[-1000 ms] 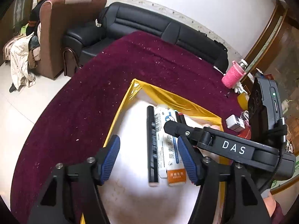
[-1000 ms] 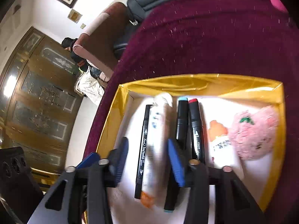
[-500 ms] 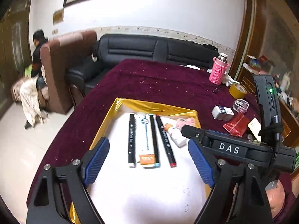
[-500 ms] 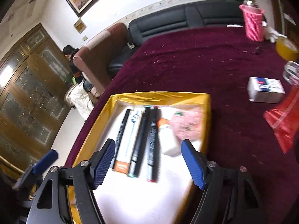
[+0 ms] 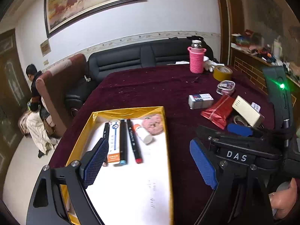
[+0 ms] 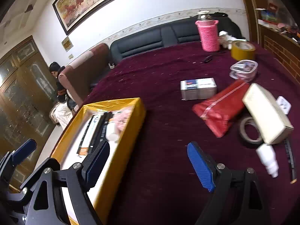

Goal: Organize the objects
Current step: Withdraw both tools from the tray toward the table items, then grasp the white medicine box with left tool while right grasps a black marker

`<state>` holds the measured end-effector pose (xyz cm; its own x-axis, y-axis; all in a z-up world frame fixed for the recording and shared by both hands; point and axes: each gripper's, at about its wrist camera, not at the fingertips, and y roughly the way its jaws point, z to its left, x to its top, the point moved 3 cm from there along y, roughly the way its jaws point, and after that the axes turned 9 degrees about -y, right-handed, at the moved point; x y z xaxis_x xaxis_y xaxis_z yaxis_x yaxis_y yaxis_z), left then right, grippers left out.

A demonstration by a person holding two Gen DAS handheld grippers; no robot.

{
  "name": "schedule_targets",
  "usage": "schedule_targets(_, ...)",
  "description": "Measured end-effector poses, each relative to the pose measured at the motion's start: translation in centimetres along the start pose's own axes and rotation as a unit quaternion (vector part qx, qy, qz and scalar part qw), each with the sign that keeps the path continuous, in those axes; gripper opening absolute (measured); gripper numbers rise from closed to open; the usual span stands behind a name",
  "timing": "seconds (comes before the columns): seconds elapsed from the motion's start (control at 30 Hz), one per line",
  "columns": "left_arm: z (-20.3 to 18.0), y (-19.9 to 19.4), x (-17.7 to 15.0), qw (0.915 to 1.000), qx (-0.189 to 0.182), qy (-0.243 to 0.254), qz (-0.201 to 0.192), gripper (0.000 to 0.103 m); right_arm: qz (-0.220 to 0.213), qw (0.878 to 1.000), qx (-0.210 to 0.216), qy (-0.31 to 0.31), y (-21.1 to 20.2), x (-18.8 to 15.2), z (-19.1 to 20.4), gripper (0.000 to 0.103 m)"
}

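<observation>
Our left gripper [image 5: 148, 161] and right gripper [image 6: 148, 166] have both drawn back and up from the gold tray [image 5: 166, 131] since a second ago, jaws wide and empty; the markers [image 5: 123, 140] and white tube [image 5: 114, 140] lie ahead of the left fingers; only the right view shows the dropper bottle [image 6: 267, 159] to its right.

Home living room, black sofa [image 5: 142, 56], framed painting [image 5: 90, 1], armchair [image 5: 60, 86]
</observation>
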<state>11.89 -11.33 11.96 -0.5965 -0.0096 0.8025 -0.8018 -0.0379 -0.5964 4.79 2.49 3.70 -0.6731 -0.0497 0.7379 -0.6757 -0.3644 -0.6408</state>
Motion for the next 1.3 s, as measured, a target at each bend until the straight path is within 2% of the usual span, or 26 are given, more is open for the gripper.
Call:
schedule_targets(0.3, -4.7, 1.0, -0.6, 0.9987, -0.006, 0.048, 0.018, 0.088, -0.017, 0.999, -0.022, 0.03, -2.5, -1.0, -4.8, 0.091)
schedule_targets(0.47, -6.3, 2.2, -1.0, 0.9971, -0.028, 0.054, 0.046, 0.088, -0.025, 0.998, -0.035, 0.055, -3.5, -1.2, -7.9, 0.092)
schedule_targets(0.53, -6.6, 3.3, -1.1, 0.9953, -0.049, 0.044, 0.07, 0.088, -0.03, 0.997, -0.04, 0.062, -3.7, -1.0, -9.1, 0.091)
schedule_targets(0.67, -5.7, 6.0, -1.1, 0.9872, -0.102, -0.01, 0.122, 0.088, -0.053, 0.993, -0.069, 0.084, -4.8, -0.3, -12.6, 0.092)
schedule_targets(0.77, -5.0, 7.6, -0.5, 0.9826, -0.119, -0.04, 0.137, 0.088, -0.084, 0.985, -0.106, 0.111, -5.7, 0.4, -16.2, 0.092)
schedule_targets(0.87, -5.5, 9.2, 1.0, 0.9815, -0.13, -0.04, 0.135, 0.088, -0.108, 0.976, -0.129, 0.141, -6.0, 0.9, -19.5, 0.093)
schedule_targets(1.0, -7.7, 12.1, 3.9, 0.983, -0.147, 0.013, 0.11, 0.088, -0.118, 0.968, -0.127, 0.18, -5.5, 0.6, -22.5, 0.093)
schedule_targets(1.07, -8.9, 13.8, 5.1, 0.9814, -0.156, 0.041, 0.105, 0.088, -0.108, 0.967, -0.125, 0.193, -5.0, 0.0, -23.4, 0.093)
schedule_targets(1.17, -10.8, 17.0, 6.4, 0.9767, -0.162, 0.081, 0.114, 0.088, -0.097, 0.965, -0.117, 0.213, -4.9, -0.4, -24.2, 0.093)
schedule_targets(1.3, -13.4, 20.7, 6.6, 0.9665, -0.147, 0.171, 0.122, 0.088, -0.1, 0.964, -0.117, 0.218, -5.2, -0.5, -24.4, 0.093)
